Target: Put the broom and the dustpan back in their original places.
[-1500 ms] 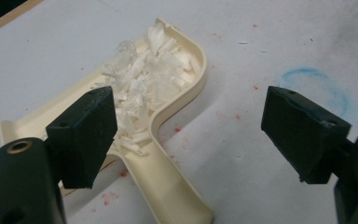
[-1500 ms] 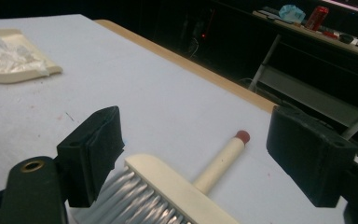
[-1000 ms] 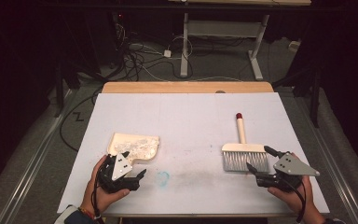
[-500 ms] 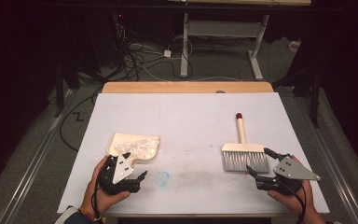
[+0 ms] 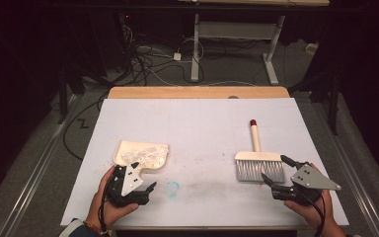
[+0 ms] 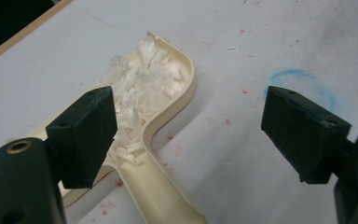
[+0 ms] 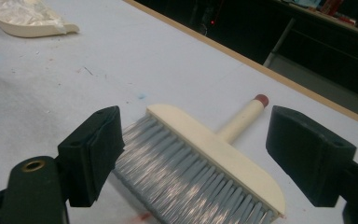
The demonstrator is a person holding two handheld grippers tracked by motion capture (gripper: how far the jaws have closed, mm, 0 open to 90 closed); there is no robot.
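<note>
Left gripper [image 6: 191,135] view reveals white shreds [image 6: 144,88] heaped in one cream dustpan [image 6: 168,196]; high view adds one brush [image 5: 257,160]. Both grippers, right gripper [image 7: 193,161] included, gape wide, empty.

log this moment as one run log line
left gripper: open, beside dustpan handle | dustpan: holds white scraps | right gripper: open, at brush bristles | brush: flat on table

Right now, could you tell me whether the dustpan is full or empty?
Loaded, not empty: the cream dustpan holds a pile of white shreds across its tray, seen in the left gripper view and the high view. It lies flat on the table.
</note>
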